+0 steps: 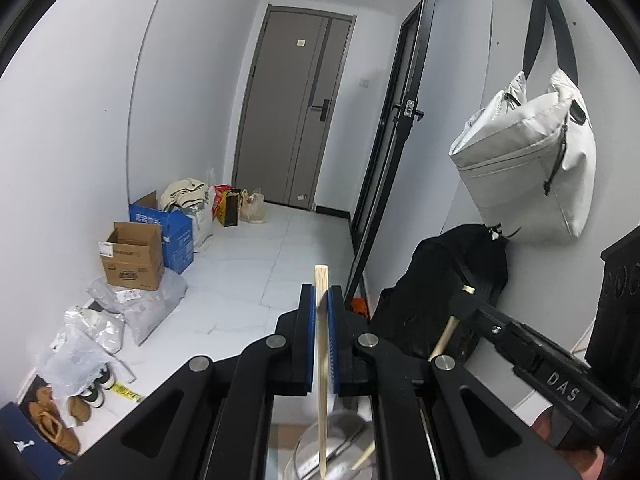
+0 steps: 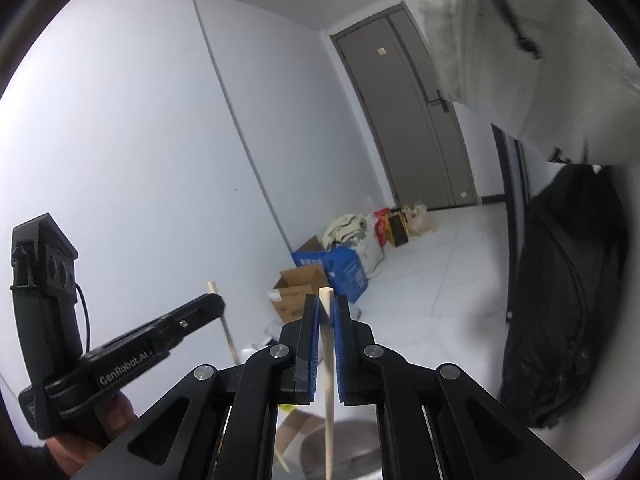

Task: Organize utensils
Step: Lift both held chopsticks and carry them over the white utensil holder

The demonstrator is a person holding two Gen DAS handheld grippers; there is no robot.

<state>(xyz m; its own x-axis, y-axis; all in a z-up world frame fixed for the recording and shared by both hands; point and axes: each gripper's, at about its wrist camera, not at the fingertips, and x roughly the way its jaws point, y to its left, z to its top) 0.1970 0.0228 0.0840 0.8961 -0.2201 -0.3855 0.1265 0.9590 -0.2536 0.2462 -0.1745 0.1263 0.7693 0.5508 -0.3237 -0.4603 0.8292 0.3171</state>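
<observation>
- The left gripper (image 1: pixel 320 296) is closed on a wooden chopstick (image 1: pixel 321 360); the blue fingers (image 1: pixel 309 320) press on it from both sides.
- The right gripper (image 2: pixel 327 306) is likewise closed on a second chopstick (image 2: pixel 328 360), with only a thin gap beside the wood.
- In each wrist view the long axis of the stick runs along the fingers: the square end stands out a little past the fingertips, and the thin end points back and down toward the camera.
- Under both thin ends a metal bowl (image 1: pixel 340 444) is seen, blurred, with another stick-like thing in it. I judge that the sticks are lifted above this bowl, and that the coming move depends on where the thin ends point.
- The two grippers are near each other, side by side, and both look toward the grey door (image 1: pixel 296 108).
- The right view shows the left gripper from the side with the person's hand (image 2: pixel 104 420) under it; the left view shows the right gripper only partly.
- The surface under the bowl is almost hidden in both views.
</observation>
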